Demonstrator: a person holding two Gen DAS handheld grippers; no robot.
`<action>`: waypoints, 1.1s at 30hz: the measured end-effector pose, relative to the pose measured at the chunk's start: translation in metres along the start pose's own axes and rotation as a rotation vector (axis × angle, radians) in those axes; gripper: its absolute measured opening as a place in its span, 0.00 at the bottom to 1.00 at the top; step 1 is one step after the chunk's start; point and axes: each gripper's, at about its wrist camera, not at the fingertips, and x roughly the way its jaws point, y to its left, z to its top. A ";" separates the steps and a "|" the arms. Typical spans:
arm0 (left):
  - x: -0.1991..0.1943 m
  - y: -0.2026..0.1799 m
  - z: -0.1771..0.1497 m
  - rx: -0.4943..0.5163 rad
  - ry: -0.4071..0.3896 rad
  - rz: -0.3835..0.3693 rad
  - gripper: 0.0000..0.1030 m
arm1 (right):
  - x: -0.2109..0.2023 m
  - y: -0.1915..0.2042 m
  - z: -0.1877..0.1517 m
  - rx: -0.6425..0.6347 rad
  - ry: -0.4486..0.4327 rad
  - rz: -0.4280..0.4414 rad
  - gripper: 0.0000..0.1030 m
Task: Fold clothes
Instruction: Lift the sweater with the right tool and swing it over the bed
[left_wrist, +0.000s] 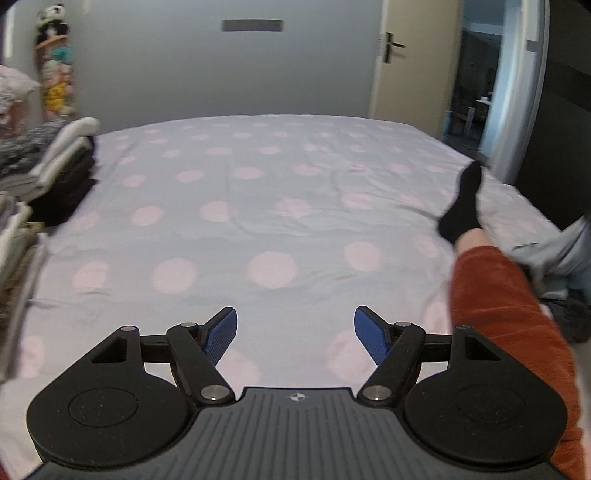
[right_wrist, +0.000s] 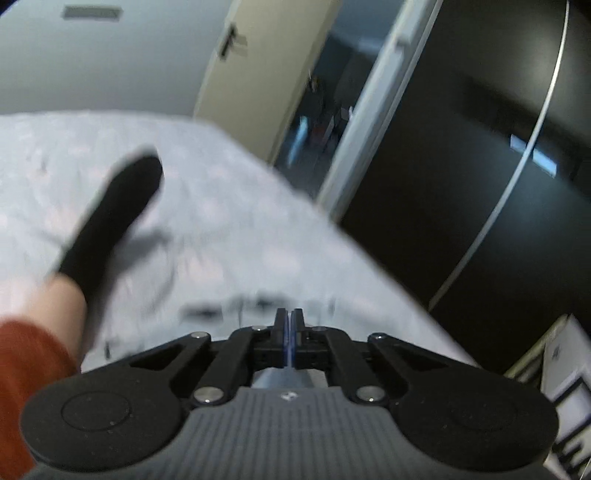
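My left gripper (left_wrist: 295, 332) is open and empty, held above the bed (left_wrist: 258, 192) with its pale sheet of pink dots. My right gripper (right_wrist: 290, 325) is shut; a light grey garment (right_wrist: 258, 306) lies just under and ahead of its tips, and the blur hides whether cloth is pinched. That garment also shows in the left wrist view (left_wrist: 554, 251) at the bed's right edge, beside a dark garment (left_wrist: 572, 317). A stack of folded clothes (left_wrist: 62, 166) sits at the bed's left edge.
The person's leg in a rust-red trouser (left_wrist: 498, 314) with a black sock (left_wrist: 463, 206) lies across the bed's right side. An open door (left_wrist: 410, 59) and a dark wardrobe (right_wrist: 480, 147) stand to the right. Soft toys (left_wrist: 55, 62) hang at far left.
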 end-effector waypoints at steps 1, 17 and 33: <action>-0.003 0.006 -0.001 -0.006 -0.004 0.020 0.81 | -0.010 0.002 0.013 -0.008 -0.037 0.003 0.01; -0.094 0.108 0.010 -0.194 -0.200 0.240 0.79 | -0.322 0.126 0.184 -0.086 -0.740 0.528 0.01; -0.101 0.171 -0.009 -0.311 -0.142 0.326 0.79 | -0.355 0.299 0.085 -0.272 -0.375 1.066 0.01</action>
